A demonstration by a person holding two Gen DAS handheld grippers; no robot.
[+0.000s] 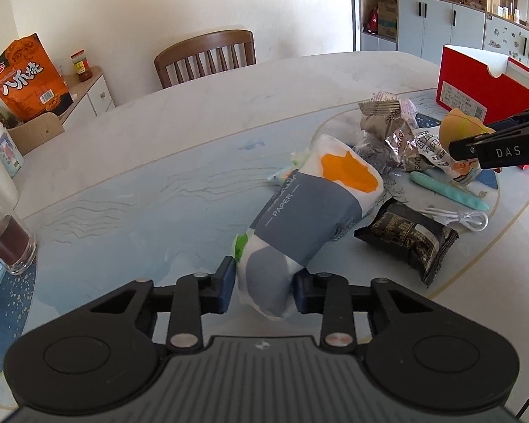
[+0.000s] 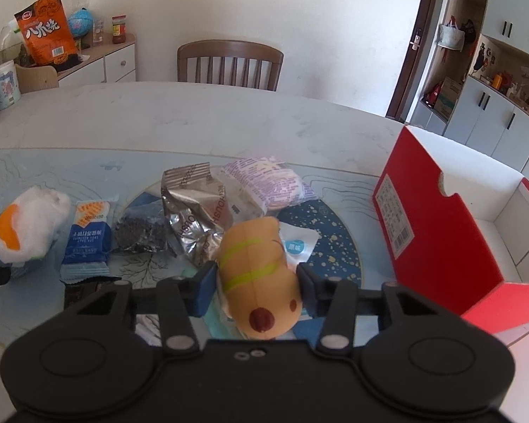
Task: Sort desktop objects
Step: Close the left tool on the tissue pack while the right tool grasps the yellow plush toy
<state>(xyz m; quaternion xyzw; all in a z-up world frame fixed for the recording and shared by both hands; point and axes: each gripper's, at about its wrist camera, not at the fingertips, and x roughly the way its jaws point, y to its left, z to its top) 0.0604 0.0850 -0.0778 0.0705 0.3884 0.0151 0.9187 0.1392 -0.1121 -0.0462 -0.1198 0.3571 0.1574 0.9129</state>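
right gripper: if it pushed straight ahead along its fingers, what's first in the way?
The right gripper is shut on the tan plush toy. Straight ahead, probably the crumpled silver wrapper and the white sachet just beyond the toy; depth is unclear.

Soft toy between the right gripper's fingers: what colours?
Tan soft toy with lime-green stripes and dark red spots; clearest in the right wrist view.

Soft plastic wrap in my left claw (image 1: 264, 283)

My tissue pack (image 1: 310, 211) feels like glossy film; the silver wrapper (image 1: 388, 130) is crinkled foil, the bench (image 1: 194, 105) smooth and matt.
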